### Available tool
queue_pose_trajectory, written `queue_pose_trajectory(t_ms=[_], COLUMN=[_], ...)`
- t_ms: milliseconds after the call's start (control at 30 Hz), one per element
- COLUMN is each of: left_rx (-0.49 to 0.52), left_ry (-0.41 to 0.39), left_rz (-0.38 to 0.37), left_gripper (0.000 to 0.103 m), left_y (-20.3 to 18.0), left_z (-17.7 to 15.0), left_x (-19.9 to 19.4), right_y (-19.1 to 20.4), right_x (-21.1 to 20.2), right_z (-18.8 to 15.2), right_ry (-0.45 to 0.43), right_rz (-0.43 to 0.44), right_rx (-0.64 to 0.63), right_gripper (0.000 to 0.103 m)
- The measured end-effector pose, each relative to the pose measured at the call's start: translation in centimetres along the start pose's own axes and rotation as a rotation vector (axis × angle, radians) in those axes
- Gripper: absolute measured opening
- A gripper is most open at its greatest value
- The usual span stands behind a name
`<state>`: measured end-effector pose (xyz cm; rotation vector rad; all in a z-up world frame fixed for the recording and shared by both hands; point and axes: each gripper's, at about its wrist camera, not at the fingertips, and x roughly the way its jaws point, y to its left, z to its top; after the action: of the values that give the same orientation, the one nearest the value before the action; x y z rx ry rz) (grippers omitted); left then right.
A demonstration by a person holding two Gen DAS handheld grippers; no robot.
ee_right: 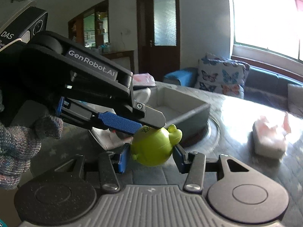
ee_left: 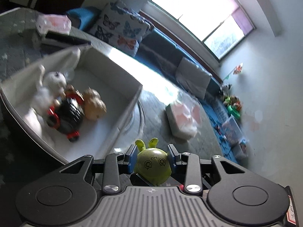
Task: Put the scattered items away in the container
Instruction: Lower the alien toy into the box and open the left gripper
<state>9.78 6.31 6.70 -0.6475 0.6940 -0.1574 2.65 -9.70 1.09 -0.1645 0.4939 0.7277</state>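
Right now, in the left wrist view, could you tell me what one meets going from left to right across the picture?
White plush toy → black and red toy car → tan round toy, all three in the grey container → green toy between the left gripper's fingers → pink and white pack → toys by the wall.

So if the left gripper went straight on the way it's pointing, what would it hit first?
Probably the table top, just right of the grey box, though depth is hard to judge. The green toy gripped in the left gripper jaws would touch first.
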Motion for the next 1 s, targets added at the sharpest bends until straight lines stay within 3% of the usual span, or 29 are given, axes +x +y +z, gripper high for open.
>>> queue_pose_trajectory(t_ms=[367,1000], left_rx=[-0.061,-0.162], left_ry=[-0.046,0.027], left_rz=[0.059,0.073], left_gripper=[0.038,0.036], left_y=[4.1,8.4], left_z=[3.7,3.6], left_x=[-0.6,0.9], right_y=[2.1,4.0], right_x=[5.4,10.2], right_z=[3.7,3.2], right_ry=[0.029,0.172], right_rz=[0.07,0.086], right_rx=[-0.053,-0.131], right_gripper=[0.049,0.049])
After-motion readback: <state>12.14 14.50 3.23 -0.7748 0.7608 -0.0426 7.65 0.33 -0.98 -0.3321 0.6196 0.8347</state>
